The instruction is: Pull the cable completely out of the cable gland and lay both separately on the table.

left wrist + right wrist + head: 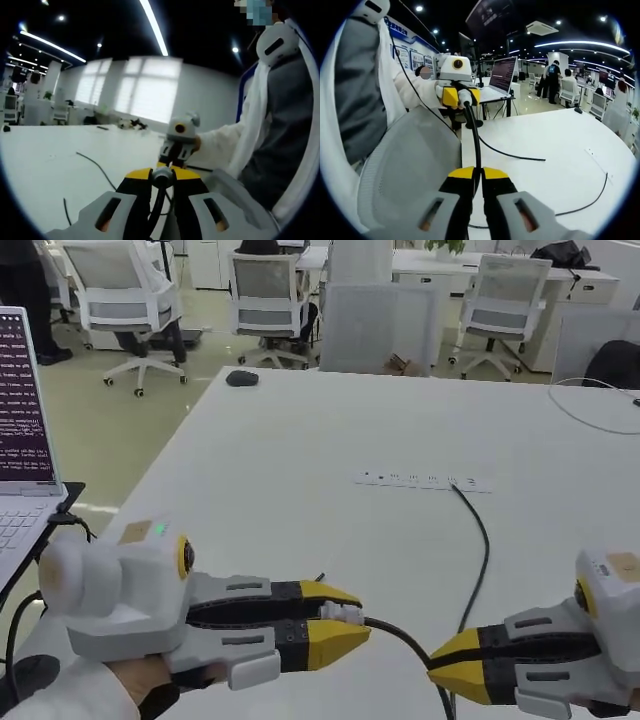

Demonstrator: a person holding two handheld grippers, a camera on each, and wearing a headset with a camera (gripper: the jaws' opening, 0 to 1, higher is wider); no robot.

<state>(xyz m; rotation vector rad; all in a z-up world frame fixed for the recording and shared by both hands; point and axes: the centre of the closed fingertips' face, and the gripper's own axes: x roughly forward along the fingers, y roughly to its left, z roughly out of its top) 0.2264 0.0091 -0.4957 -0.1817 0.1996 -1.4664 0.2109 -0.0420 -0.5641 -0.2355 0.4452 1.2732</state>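
Left gripper clamps gland — right gripper clamps cable

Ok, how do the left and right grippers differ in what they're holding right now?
The left gripper is shut on the pale cable gland, pinched at its jaw tips; the right gripper is shut on the black cable itself. In the head view the left gripper points right and the right gripper points left, tips facing. Both have yellow jaw tips, and the cable runs between them.
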